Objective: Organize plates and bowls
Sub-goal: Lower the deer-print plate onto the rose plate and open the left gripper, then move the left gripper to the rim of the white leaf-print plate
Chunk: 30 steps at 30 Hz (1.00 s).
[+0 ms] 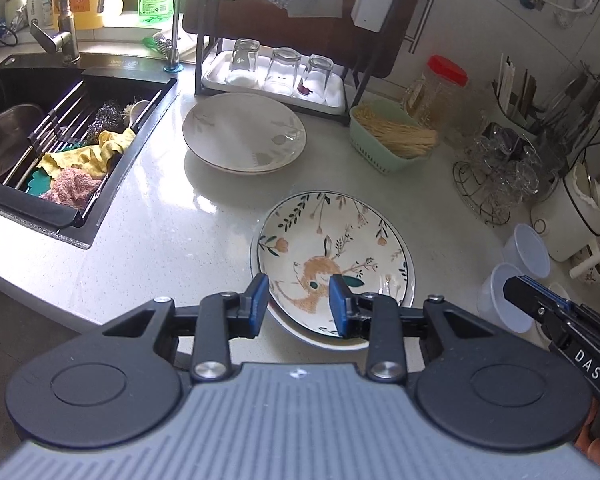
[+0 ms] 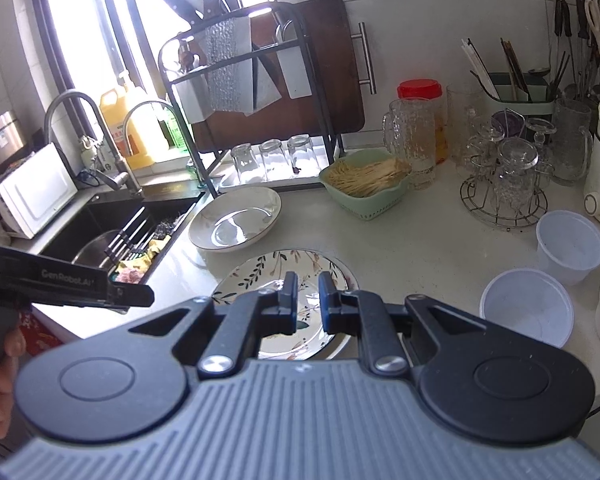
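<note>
On the pale table (image 1: 152,236), near its front edge, lie two stacked floral plates (image 1: 334,248), the upper one showing a deer; behind them, toward the sink, sit two stacked cream plates (image 1: 244,132) with a leaf motif. Three clear glasses (image 1: 280,70) stand upside down in a white tray (image 1: 216,76) under the black dish rack (image 2: 260,60), against which a dark cutting board leans. Toward the table's right edge stand two translucent plastic cups (image 2: 548,276) with nothing visible in them. A green basket (image 2: 366,200) holds pale sticks; a red-lidded jar (image 2: 420,92) stands behind it. A wire stand (image 2: 504,200) carries stemmed glasses, too crowded to count. The black sink (image 1: 16,80) holds a steel bowl (image 1: 4,140) and a rack with cloths (image 1: 88,164). The left gripper (image 1: 298,306) hovers over the near rim of the floral plates, fingers (image 1: 256,300) partly open and holding nothing; its side reads "GenRobot.AI". The right gripper (image 2: 308,304), marked "DAS", has fingers nearly closed, nothing between them. Bottle labels are illegible.
</note>
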Each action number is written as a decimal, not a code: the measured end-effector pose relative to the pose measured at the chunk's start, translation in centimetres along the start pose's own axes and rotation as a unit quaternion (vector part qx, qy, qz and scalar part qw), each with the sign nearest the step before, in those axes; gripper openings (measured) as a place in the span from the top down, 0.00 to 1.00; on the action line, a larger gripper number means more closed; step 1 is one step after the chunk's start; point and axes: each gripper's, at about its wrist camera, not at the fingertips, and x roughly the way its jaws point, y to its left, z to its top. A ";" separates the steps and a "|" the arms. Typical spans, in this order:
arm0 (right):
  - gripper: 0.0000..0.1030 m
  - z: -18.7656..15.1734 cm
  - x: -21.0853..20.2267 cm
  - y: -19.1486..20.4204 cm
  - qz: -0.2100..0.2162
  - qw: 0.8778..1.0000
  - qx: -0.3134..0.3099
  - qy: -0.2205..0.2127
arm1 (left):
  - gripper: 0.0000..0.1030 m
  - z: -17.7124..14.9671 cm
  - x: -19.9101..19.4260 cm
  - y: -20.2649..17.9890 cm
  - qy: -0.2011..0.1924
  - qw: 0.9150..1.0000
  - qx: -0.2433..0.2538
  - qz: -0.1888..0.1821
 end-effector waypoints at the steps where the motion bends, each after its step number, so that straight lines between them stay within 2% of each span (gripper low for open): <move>1: 0.86 0.1 0.2 0.3 -0.004 1.000 -0.004 -0.001 | 0.62 0.3 0.2 0.3 0.001 1.000 -0.003 0.001; 7: 0.86 0.9 1.8 1.8 -0.003 1.000 -0.005 0.003 | 0.59 2.5 1.5 2.6 -0.002 1.000 -0.016 0.010; 9: 0.86 1.1 2.6 2.2 -0.001 1.000 -0.002 0.005 | 0.57 3.3 2.2 3.5 0.005 1.000 -0.011 0.028; 12: 0.86 1.3 4.1 2.9 0.001 1.000 -0.001 0.014 | 0.55 4.3 3.2 4.7 0.017 0.999 -0.004 0.033; 18: 0.86 2.4 6.9 4.6 -0.002 1.000 0.000 0.028 | 0.47 6.9 4.9 7.0 0.019 1.000 0.008 0.022; 25: 0.86 3.0 10.7 5.6 -0.006 0.998 0.014 0.060 | 0.46 10.4 7.9 9.8 0.022 0.999 0.022 0.006; 30: 0.86 4.0 13.2 6.4 -0.025 0.996 0.027 0.075 | 0.44 12.5 10.6 12.0 0.035 0.999 0.026 -0.010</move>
